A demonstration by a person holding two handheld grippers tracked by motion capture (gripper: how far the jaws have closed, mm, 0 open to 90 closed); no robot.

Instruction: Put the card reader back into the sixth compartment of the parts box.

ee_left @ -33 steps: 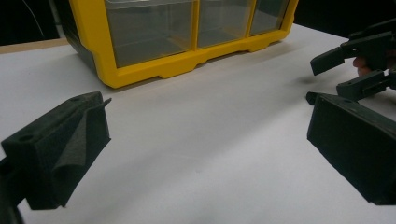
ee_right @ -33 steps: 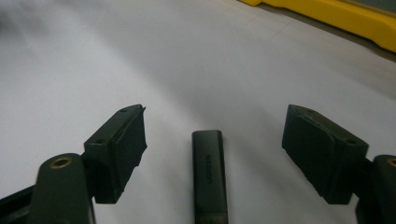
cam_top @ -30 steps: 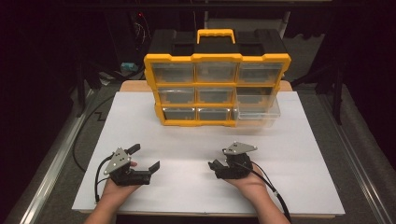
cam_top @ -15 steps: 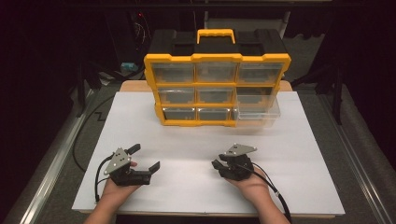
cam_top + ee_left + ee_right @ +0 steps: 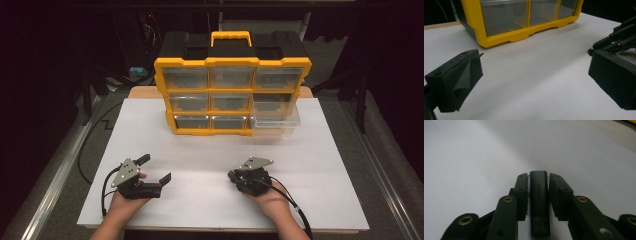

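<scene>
A: At the near right of the white counter (image 5: 210, 150), the right hand-held gripper (image 5: 538, 191) has just been closing, a slim black USB stick (image 5: 538, 202) between its jaws.

B: Which way does it lie?

A: Along the jaws, plug end towards the hand; whether the pads press yet, I cannot tell. The hand rests low. The left hand-held gripper (image 5: 154, 169) sits spread, well apart.

Drawer cabinet (image 5: 232, 90) at the table's (image 5: 325, 165) far edge, USB stick (image 5: 538, 195) lying near the front right
</scene>
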